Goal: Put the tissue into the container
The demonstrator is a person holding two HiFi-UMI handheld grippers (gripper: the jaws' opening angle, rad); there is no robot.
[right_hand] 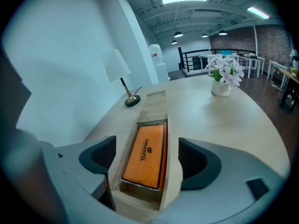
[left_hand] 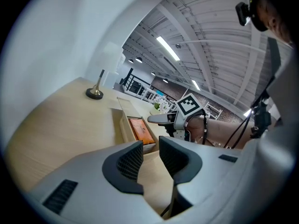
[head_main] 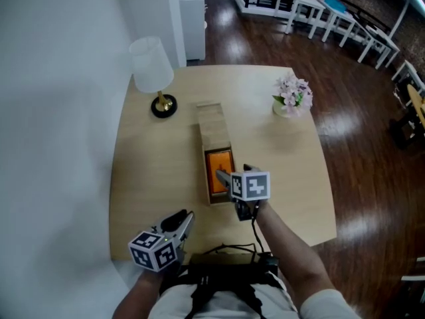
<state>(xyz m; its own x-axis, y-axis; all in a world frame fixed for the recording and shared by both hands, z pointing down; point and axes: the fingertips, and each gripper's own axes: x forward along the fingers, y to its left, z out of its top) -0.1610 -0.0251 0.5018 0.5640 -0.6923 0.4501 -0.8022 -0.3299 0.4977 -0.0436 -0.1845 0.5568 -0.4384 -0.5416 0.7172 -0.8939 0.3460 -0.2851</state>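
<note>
Left gripper (left_hand: 150, 148) hung at the table's (head_main: 153, 178) near edge, jaws a narrow gap apart, empty. Right gripper (head_main: 232, 173) was the nearer one, over the near end of the container (right_hand: 170, 174), jaws spread wide and pinching nothing. Orange tissue pack (right_hand: 145, 153) lay flat inside the open container, straight ahead between those jaws, with its long axis running away along the container. Print read "CHEERFUL".

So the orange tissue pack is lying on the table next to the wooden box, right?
Not quite. The orange tissue pack isn't next to the wooden box; it's lying inside it. The right gripper view shows it down between the box's walls, and the box itself is on the table.
</note>
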